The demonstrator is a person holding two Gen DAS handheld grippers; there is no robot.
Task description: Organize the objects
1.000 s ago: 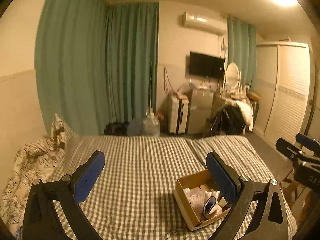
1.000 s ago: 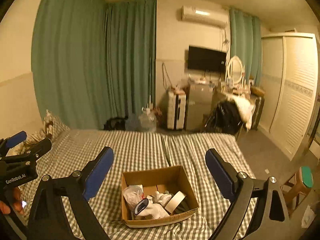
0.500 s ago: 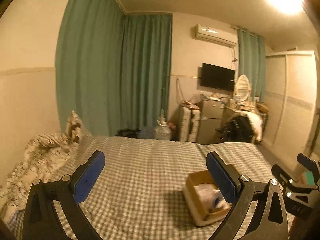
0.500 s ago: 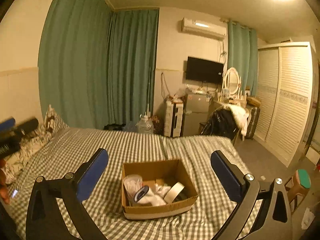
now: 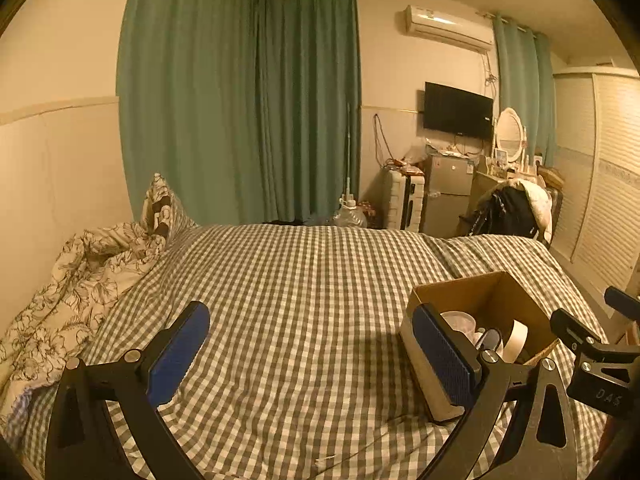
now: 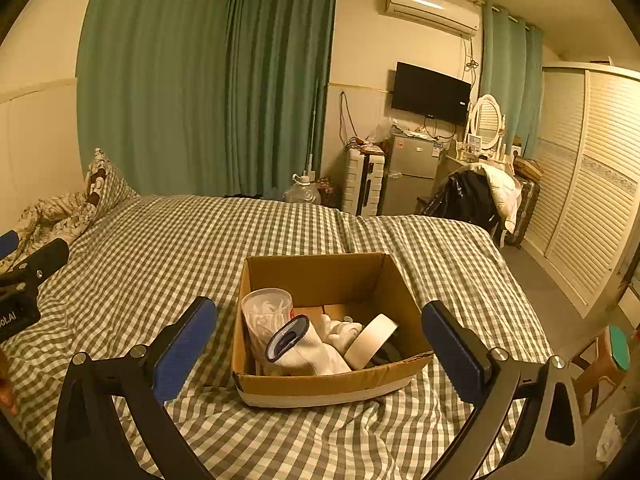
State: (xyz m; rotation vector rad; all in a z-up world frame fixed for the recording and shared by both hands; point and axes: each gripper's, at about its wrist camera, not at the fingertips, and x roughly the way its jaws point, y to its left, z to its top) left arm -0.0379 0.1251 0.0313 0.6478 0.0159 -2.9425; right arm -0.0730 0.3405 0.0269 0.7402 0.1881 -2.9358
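Note:
An open cardboard box [image 6: 320, 276] sits on the checked bed [image 6: 168, 248]. It holds a clear plastic cup [image 6: 266, 308], a white sock with a dark cuff [image 6: 304, 350], a roll of white tape [image 6: 370, 340] and a white crumpled item [image 6: 336, 326]. My right gripper [image 6: 320, 344] is open and empty, its jaws either side of the box front. My left gripper [image 5: 312, 354] is open and empty over bare bed, left of the box [image 5: 476, 304]. The right finger of my left gripper [image 5: 444, 356] hides part of the box.
A floral duvet and pillow [image 5: 80, 264] lie at the bed's left by the wall. Beyond the bed stand green curtains [image 5: 248, 108], a water jug [image 6: 302, 192], a small fridge [image 6: 412, 172], a chair with clothes [image 6: 476, 196] and a wardrobe [image 6: 592, 184]. A stool [image 6: 608, 356] stands at the right.
Both grippers have dropped lower and closer to the bed, and the box looks nearer in both views. The jaws stay open.

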